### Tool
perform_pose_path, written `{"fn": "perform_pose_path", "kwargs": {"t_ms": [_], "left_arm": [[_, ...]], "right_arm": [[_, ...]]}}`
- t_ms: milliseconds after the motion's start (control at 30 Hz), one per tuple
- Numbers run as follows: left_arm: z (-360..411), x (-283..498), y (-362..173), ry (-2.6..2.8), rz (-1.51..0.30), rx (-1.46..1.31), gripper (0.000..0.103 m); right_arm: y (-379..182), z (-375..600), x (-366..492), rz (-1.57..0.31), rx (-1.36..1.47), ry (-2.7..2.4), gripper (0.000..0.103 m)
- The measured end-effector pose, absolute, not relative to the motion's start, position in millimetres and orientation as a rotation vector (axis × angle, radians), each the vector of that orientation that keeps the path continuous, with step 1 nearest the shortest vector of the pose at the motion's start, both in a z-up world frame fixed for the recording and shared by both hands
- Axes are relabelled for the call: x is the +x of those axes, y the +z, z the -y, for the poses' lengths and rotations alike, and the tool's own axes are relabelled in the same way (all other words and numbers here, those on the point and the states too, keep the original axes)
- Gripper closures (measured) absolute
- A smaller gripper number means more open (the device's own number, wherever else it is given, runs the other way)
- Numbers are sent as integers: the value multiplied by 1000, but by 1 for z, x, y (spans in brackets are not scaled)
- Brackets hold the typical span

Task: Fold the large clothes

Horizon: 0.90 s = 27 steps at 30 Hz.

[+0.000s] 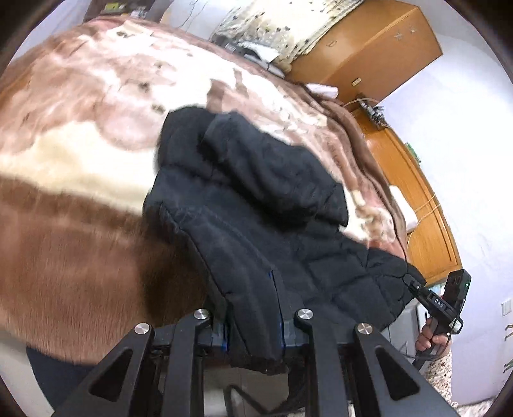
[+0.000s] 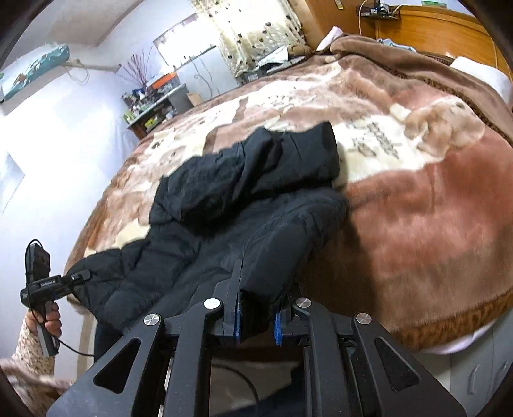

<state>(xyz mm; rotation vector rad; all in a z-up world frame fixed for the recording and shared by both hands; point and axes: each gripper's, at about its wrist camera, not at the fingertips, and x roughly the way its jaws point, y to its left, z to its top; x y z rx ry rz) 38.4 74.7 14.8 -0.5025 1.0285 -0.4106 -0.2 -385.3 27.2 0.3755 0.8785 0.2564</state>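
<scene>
A black padded jacket (image 1: pixel 256 199) lies on a bed with a brown and cream blanket (image 1: pixel 80 134), its sleeves folded across its body. My left gripper (image 1: pixel 255 308) is shut on the jacket's near hem, and the cloth bunches between the blue-edged pads. In the right wrist view the same jacket (image 2: pixel 240 199) stretches away from my right gripper (image 2: pixel 256 304), which is shut on the hem's other corner. Each view shows the other gripper clamped on the hem: the right gripper (image 1: pixel 416 285) and the left gripper (image 2: pixel 78 276), each held in a hand. The held edge hangs lifted off the blanket.
A wooden headboard (image 1: pixel 423 205) and a wooden wardrobe (image 1: pixel 368 41) stand beyond the bed. A spotted curtain (image 2: pixel 250 29) hangs at the window. A cluttered shelf (image 2: pixel 154 106) stands by the far wall. A white pillow (image 2: pixel 481 73) lies at the head of the bed.
</scene>
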Motion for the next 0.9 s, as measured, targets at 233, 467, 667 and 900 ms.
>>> {"fn": "perform_pose_path", "kwargs": {"t_ms": [233,467,667,900], "left_arm": [[-61,126,50,-358,-988,-414,82],[-41,213,50,-269,-977,-322,81],[-42,282,27,-174,-1026,-356,81],[-60,314,-1,-148,-1068,-448,76]], "right_arm": [[58,375,65,-845,315,237,89],[64,372,141,-841,279,181,89],[43,383,210,-879,313,108,89],[21,395,248,-949,432,101,82]]}}
